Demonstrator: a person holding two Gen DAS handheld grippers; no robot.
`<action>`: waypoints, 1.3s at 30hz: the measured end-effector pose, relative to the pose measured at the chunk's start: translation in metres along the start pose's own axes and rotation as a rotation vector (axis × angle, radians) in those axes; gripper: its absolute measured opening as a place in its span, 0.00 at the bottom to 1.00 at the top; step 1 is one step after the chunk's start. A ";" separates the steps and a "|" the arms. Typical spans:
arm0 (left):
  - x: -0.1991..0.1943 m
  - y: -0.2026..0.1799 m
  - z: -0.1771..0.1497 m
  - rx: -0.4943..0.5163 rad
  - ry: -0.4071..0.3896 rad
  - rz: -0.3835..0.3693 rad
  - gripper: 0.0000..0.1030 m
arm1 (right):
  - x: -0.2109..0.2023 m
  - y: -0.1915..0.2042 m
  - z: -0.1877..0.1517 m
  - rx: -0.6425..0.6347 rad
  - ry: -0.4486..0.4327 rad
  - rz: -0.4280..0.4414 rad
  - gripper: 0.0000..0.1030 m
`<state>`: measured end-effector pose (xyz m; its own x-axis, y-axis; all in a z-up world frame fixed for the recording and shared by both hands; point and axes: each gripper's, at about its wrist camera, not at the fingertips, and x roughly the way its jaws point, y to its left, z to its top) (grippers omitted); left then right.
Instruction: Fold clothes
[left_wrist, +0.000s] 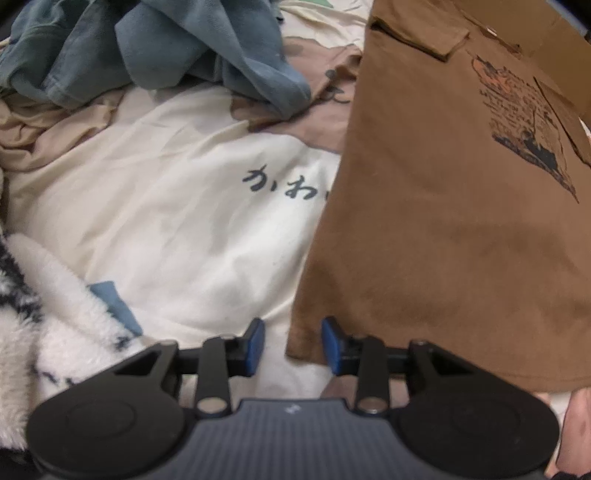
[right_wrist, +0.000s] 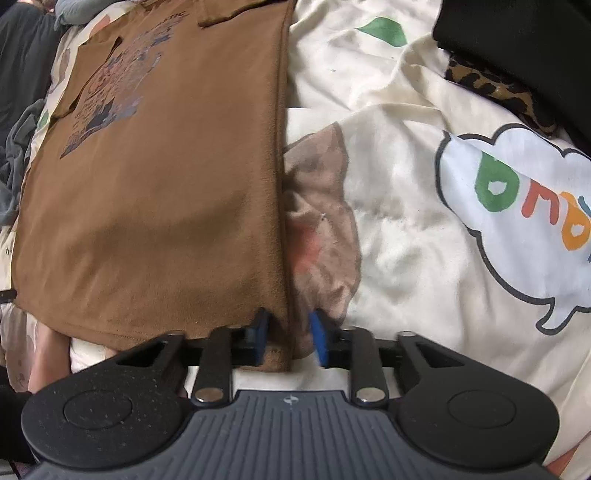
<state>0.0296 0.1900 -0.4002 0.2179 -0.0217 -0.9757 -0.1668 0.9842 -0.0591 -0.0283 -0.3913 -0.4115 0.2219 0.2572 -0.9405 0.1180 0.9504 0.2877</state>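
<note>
Both your wrist cameras look steeply down, close over the bed; they share the brown shirt (left_wrist: 443, 221) (right_wrist: 166, 203), seen from opposite edges.

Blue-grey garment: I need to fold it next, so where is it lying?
In the left wrist view the blue-grey garment lies crumpled at the top left, on the cream printed bedcover, left of the flat brown T-shirt.

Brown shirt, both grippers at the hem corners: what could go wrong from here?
1. The right gripper has its pads at the brown shirt corner, where pinkish bedsheet fabric bunches up; it may pinch both.
2. The left gripper has a gap around the other corner; only one pad is near the hem, so it may close beside it.
3. A lopsided grab would likely skew the fold.
</note>
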 end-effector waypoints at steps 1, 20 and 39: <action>0.001 -0.002 0.000 0.007 0.003 -0.002 0.26 | 0.000 0.002 0.000 -0.010 0.000 -0.001 0.05; 0.002 0.002 -0.002 -0.016 -0.003 -0.036 0.23 | 0.003 0.006 0.003 0.014 0.023 -0.015 0.28; -0.046 0.004 -0.005 -0.056 -0.026 -0.032 0.04 | -0.028 0.011 0.003 0.056 0.034 -0.003 0.02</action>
<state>0.0139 0.1942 -0.3566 0.2488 -0.0479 -0.9674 -0.2129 0.9716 -0.1029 -0.0299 -0.3881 -0.3818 0.1883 0.2608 -0.9468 0.1734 0.9401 0.2934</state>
